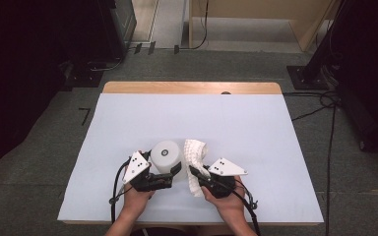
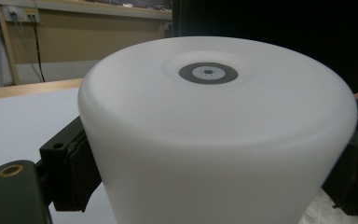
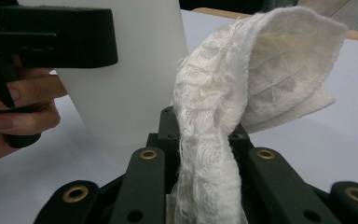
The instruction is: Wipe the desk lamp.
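A white plastic cup (image 1: 166,155) stands bottom-up at the near middle of the table, with a dark ring mark on its top. My left gripper (image 1: 171,169) is shut on the cup (image 2: 219,130), one black pad (image 2: 77,170) pressing on each side. To its right, my right gripper (image 1: 197,173) is shut on a white woven cloth (image 1: 196,151). The cloth (image 3: 223,93) rises from between the jaws and folds over, right beside the cup (image 3: 135,88). I cannot tell whether cloth and cup touch.
The table has a pale blue-white top (image 1: 256,132) and a wooden strip (image 1: 192,87) along its far edge. Grey floor, cables and dark equipment surround it. In the right gripper view the person's hand (image 3: 18,112) is on the left gripper's handle.
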`<state>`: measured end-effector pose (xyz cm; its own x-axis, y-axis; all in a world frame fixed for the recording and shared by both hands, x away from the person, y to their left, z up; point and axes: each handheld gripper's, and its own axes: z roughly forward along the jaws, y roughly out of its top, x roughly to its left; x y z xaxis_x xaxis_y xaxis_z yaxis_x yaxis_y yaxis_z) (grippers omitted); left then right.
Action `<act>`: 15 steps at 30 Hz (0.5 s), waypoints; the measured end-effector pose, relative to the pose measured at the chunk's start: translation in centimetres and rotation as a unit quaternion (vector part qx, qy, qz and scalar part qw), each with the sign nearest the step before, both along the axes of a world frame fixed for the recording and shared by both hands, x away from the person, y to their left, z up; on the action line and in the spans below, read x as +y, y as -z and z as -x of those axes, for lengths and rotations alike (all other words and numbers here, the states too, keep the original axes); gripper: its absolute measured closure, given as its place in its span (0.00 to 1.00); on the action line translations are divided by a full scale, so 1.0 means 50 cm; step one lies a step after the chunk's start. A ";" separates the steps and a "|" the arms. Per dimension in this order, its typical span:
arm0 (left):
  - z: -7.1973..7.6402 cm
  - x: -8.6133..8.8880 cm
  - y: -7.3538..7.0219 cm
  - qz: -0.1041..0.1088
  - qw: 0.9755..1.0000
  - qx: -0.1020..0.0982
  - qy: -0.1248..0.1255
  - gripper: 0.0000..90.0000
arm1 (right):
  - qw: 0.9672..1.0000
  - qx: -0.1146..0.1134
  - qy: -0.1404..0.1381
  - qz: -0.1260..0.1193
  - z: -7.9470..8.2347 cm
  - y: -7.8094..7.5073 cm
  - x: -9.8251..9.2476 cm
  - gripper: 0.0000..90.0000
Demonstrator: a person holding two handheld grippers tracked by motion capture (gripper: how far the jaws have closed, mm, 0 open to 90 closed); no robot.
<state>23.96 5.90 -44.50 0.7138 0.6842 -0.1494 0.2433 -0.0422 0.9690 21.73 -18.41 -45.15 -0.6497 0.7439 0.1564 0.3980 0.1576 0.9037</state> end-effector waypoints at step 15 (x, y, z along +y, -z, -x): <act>-0.003 -0.026 0.011 -0.036 0.998 0.006 0.042 0.10 | 0.999 -0.024 0.005 -0.025 0.000 -0.033 -0.026 0.84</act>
